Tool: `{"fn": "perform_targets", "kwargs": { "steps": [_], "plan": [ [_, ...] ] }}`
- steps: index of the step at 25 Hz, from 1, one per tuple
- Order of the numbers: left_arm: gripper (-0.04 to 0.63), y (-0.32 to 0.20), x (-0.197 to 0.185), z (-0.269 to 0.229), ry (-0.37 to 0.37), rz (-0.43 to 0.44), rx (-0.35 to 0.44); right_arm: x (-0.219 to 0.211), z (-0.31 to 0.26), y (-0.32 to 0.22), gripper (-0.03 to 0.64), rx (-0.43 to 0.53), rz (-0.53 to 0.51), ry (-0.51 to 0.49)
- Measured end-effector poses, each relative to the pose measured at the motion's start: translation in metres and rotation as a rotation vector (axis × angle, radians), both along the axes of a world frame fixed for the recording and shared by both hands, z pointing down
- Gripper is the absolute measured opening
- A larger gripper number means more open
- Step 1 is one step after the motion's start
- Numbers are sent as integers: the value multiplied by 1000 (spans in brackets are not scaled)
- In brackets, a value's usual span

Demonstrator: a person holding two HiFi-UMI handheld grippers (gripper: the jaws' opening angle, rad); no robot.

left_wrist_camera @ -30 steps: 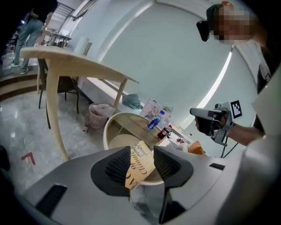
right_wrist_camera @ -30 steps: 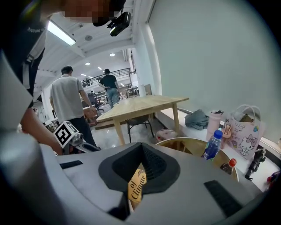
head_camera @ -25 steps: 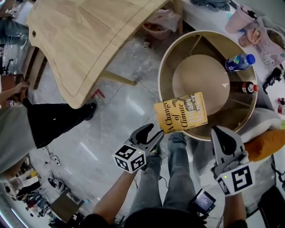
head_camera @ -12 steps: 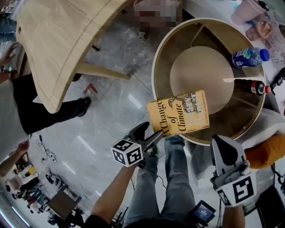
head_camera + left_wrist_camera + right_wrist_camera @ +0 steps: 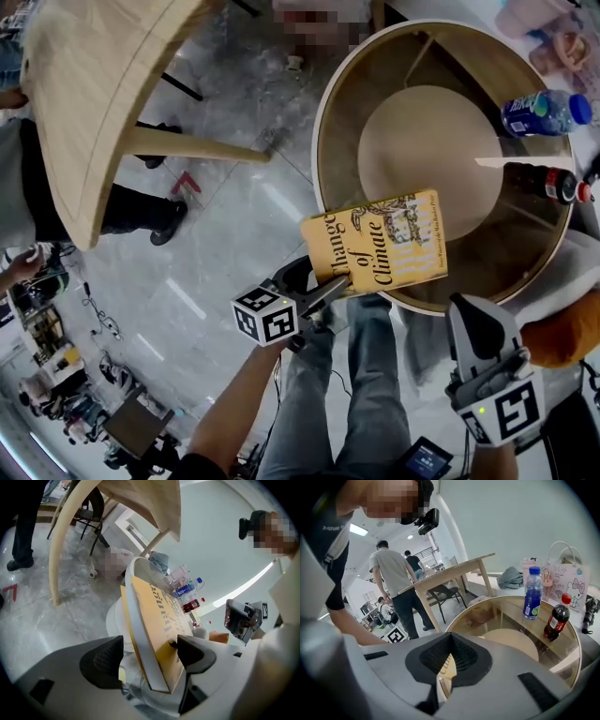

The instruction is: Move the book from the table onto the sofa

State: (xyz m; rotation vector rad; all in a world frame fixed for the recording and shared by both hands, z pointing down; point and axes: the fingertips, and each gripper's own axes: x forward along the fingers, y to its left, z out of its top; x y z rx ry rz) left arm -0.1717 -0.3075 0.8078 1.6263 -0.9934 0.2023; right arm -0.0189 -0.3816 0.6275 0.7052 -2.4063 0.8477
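At the near rim of the round gold-rimmed glass table (image 5: 319, 159), from the head view: yellow paperback book (image 5: 375, 246), overhanging. Left gripper (image 5: 149, 648) view: jaws just been opening, wide, astride the book's corner, unclamped. Right gripper (image 5: 449, 660) view: jaws together, empty.

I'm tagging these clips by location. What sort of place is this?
Probably a shared workroom or lab, not a home: a round glass table and a big wooden table on a polished floor, people standing about, and gear cluttered at the floor's edge.
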Motion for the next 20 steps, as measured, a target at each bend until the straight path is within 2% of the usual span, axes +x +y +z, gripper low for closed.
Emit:
{"fn": "perform_targets", "kwargs": {
  "steps": [8, 11, 20],
  "plan": [
    [344, -12, 13, -3, 183, -32, 16, -3, 10, 10, 5, -28, -3, -1],
    [279, -18, 12, -2, 200, -59, 3, -5, 5, 8, 5, -23, -6, -8],
    [224, -15, 2, -29, 200, -71, -33, -7, -19, -3, 5, 13, 5, -31]
  ]
}}
